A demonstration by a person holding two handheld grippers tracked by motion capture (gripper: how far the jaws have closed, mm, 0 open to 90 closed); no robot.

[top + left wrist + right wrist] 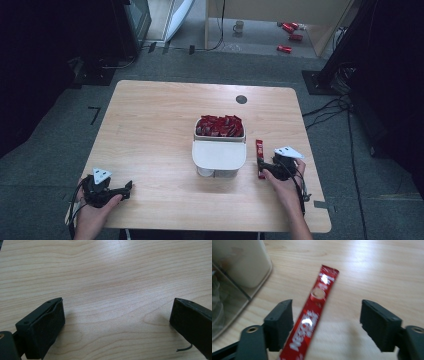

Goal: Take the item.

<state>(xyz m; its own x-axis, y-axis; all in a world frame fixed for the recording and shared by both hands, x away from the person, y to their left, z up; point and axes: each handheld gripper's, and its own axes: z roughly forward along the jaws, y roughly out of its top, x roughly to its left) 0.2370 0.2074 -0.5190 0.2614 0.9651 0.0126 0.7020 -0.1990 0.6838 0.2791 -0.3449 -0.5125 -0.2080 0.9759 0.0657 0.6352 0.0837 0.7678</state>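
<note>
Red instant-coffee sachet (312,320) flat on table (150,125): light, thin, slippery film. Right gripper (327,322) jaws wide, straddling, empty. Pinch mid-length across width. Left gripper (117,325) wide, empty.

Dim surroundings, evenly lit table (150,130), soft glare, blurred red sachet (312,320)

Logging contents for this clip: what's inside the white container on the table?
The white container's far open section holds red packets. Its near part is lidded, so whatever lies beneath is hidden.
</note>
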